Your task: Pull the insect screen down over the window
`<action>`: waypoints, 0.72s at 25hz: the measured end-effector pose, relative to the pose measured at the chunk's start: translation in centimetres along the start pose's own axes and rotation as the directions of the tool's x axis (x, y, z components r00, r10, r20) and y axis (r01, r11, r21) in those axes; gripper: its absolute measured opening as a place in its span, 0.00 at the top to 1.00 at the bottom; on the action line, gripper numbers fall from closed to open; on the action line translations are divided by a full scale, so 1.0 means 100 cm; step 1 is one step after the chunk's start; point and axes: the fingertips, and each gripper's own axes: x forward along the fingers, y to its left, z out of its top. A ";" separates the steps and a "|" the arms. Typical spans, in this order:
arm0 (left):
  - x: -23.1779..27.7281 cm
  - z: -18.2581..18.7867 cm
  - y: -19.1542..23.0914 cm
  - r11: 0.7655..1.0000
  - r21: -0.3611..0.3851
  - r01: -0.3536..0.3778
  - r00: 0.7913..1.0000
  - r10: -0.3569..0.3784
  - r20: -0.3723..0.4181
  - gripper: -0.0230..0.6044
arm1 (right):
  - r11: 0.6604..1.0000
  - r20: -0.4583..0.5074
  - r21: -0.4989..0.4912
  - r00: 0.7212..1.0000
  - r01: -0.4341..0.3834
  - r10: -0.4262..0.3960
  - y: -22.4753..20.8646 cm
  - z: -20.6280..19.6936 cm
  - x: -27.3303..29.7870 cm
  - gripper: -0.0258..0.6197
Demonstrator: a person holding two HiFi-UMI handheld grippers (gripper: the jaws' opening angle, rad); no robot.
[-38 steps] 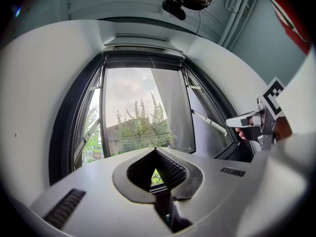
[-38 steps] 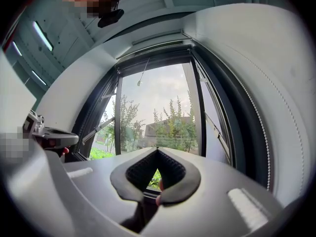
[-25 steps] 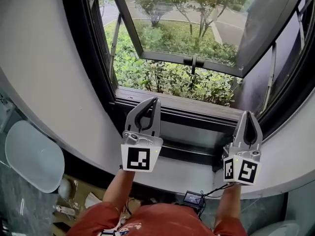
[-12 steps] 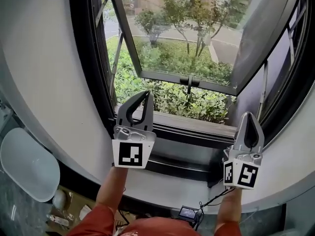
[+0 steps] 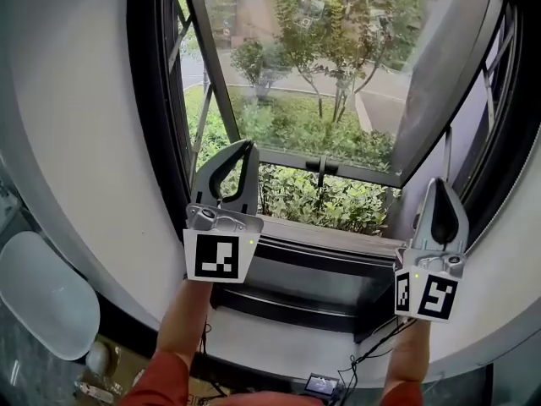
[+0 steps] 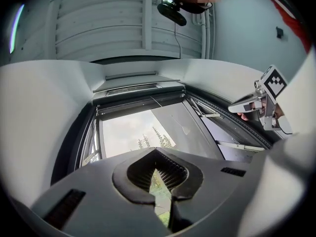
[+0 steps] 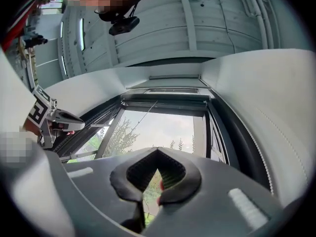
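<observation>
Status: early stage, nothing is pulled down yet.

Nearest, both forearms are seen raised in front of the window frame (image 5: pixel 148 142). The left tongs (image 5: pixel 248 145) are held by the left jamb and the right tongs (image 5: pixel 439 184) by the right jamb, well apart, both aimed up at the top of the opening. Both pairs are closed tip to tip and nothing is clamped. Only the oval gap behind the tips is seen, with greenery showing through it.

Beyond them, the sill (image 5: pixel 321 256) is uncovered and the casement sash (image 5: pixel 338 83) is swung outward. The shrubs (image 5: pixel 313 201) are seen with no mesh in front.

Farthest up, the insect screen is judged to be rolled inside the screen housing (image 7: pixel 168 97) at the head of the frame, well above both tongs. A thin line (image 7: pixel 144 115) is seen running down from it. It may be a pull cord, but that is not confirmed.

Left to do, by judgement: the tongs are to be opened, the pull bar or cord reached and gripped, and the mesh drawn down to the sill.
</observation>
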 end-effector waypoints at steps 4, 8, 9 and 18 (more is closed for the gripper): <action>0.014 0.022 0.008 0.999 0.035 -0.005 0.999 0.003 0.046 0.95 | 0.999 0.048 -0.048 0.999 -0.007 0.009 -0.006 0.022 0.017 0.94; 0.026 0.042 0.016 0.998 0.069 -0.010 0.996 0.004 0.090 0.95 | 0.996 0.096 -0.087 0.995 -0.005 0.013 -0.012 0.042 0.034 0.94; 0.029 0.047 0.017 0.997 0.077 -0.010 0.995 0.002 0.099 0.95 | 0.996 0.105 -0.094 0.994 -0.003 0.012 -0.014 0.046 0.038 0.94; 0.063 0.090 0.030 0.984 0.177 -0.018 0.986 -0.012 0.167 0.95 | 0.994 0.152 -0.105 0.987 -0.033 0.049 -0.027 0.081 0.078 0.94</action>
